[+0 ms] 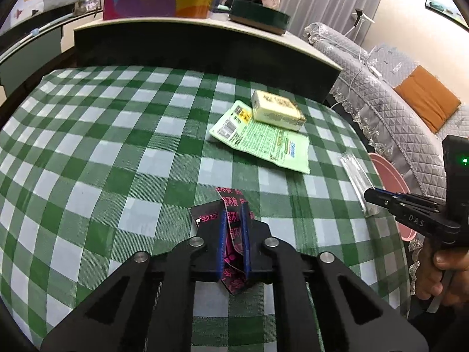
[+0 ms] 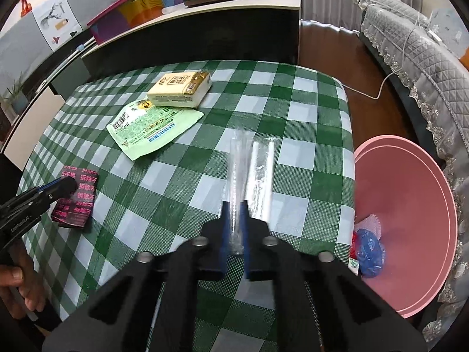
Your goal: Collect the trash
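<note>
- The black wrapper with pink print (image 1: pixel 233 228) lies near the left edge of the green-and-white checked tablecloth (image 1: pixel 117 146), and the left gripper (image 1: pixel 233 205) has its 2 blue-lined fingers (image 1: pixel 222 228) clamped on it, the foil creased up between them.
- In the right wrist view the same wrapper (image 2: pixel 76 198) shows flat on the cloth with the left gripper's black tip (image 2: pixel 63 186) lying over its near corner.
- The clear plastic sleeve (image 2: pixel 253 173) (it holds 2 white sticks along one side) lies near the right edge of the table; the right gripper (image 2: pixel 234 205) is closed on its near end, a fold of the film pinched between the blue fingers (image 2: pixel 225 228).
- From the left wrist view the right gripper (image 1: pixel 370 196) meets the sleeve (image 1: pixel 356 176) at the cloth's edge, and a hand (image 1: pixel 442 272) grips its handle.
- Further back on the cloth lies a flat pale-green printed packet (image 1: pixel 263 140), and a yellow tissue pack (image 1: pixel 277 110) rests on its far corner.
- Beside the table on the right stands a pink basin (image 2: pixel 410 182); a crumpled blue bag (image 2: pixel 369 252) and a bit of white paper (image 2: pixel 369 223) lie in it.
- Behind the table is a dark cabinet (image 1: pixel 205 50) carrying a multicoloured box (image 1: pixel 158 1) and a round green tin (image 1: pixel 259 16); a grey quilted sofa (image 1: pixel 381 94) with an orange cushion (image 1: pixel 426 96) runs along the right.
</note>
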Demonstrator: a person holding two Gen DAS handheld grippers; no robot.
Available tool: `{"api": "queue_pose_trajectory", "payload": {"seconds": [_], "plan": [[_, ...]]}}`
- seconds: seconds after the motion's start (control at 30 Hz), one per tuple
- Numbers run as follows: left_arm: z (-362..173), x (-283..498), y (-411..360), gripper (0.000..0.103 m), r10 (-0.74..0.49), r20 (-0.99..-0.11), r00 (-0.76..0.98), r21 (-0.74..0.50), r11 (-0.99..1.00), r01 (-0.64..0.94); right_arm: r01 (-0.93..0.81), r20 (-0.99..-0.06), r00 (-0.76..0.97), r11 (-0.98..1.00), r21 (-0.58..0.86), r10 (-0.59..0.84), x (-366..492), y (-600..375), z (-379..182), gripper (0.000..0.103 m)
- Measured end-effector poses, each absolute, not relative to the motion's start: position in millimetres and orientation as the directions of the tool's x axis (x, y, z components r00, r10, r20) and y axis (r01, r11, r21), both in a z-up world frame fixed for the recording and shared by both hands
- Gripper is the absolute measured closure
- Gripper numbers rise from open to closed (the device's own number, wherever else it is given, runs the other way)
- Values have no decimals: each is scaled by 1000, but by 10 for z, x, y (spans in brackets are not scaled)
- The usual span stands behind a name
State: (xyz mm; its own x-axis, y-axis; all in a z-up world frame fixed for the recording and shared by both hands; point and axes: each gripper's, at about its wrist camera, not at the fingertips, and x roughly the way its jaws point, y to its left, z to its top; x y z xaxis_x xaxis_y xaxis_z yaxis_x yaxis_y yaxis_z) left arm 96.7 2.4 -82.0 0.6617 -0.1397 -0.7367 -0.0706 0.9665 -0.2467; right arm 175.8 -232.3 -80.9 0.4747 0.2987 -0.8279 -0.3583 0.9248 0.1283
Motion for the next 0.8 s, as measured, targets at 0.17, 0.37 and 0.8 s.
{"api": "queue_pose_trajectory", "payload": {"seconds": [0.17,0.37,0.8], "plan": [[-747,965,-21,97,-140,-718,682,-243,968,-57,-369,-808,497,920,134,317,1729,-2327,-695,101],[-657,961,-50,98,-140,-693,707,-232,972,-35,-367,-781,525,918,151,338,1698,-2380,-547,101],[-456,952,-200,98,-139,-646,751,-201,980,8,-341,-733,587,926,161,344,1601,-2559,-288,101]]}}
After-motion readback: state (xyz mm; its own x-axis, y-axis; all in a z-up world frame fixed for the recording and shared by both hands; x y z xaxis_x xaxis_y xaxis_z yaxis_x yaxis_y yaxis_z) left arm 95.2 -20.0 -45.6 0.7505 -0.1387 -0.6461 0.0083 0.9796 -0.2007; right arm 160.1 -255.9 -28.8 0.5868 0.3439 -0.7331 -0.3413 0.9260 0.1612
